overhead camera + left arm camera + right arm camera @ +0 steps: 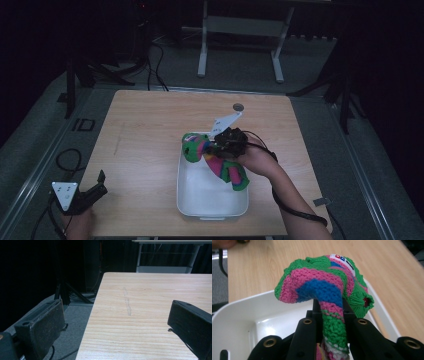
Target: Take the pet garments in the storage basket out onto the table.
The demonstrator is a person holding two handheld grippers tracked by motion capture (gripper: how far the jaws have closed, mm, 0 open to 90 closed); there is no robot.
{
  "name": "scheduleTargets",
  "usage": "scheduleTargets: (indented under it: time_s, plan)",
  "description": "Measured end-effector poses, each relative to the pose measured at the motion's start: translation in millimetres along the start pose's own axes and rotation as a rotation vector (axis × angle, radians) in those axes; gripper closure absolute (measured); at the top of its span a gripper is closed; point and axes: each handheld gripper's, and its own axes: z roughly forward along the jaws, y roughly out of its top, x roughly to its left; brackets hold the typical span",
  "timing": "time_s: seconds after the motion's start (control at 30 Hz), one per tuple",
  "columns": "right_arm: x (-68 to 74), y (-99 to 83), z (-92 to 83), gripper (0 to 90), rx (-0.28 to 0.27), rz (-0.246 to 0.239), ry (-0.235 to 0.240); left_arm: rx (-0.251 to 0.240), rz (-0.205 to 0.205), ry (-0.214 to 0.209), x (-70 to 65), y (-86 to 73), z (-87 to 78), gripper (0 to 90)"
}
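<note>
Knitted sock [322, 290], unreadable white label [342, 261], right gripper [331, 312].

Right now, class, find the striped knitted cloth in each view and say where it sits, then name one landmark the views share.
High view: the knitted cloth hangs at centre, clamped by the right gripper over the far part of the white tray.
Left gripper view: not in it; the open left gripper faces bare table.
Right gripper view: centre, the cloth bulges above the jaws, over the tray.
Shared landmark: the wooden table.
</note>
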Motion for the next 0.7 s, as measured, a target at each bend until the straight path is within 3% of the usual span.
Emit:
scheduleTargets:
  time_s: [0.4,0.7]
  plan:
    - [-21.3,0.6,-56.3,80.1,-0.06,0.032,-0.097,-0.002,0.002,0.003,-0.1,-0.2,-0.4,1.4]
    - [-38.5,-22.7,-96.1,80.1,-0.078,0.089,-0.173,0.001,0.004,0.006,-0.5,-0.1,-0.1,1.4]
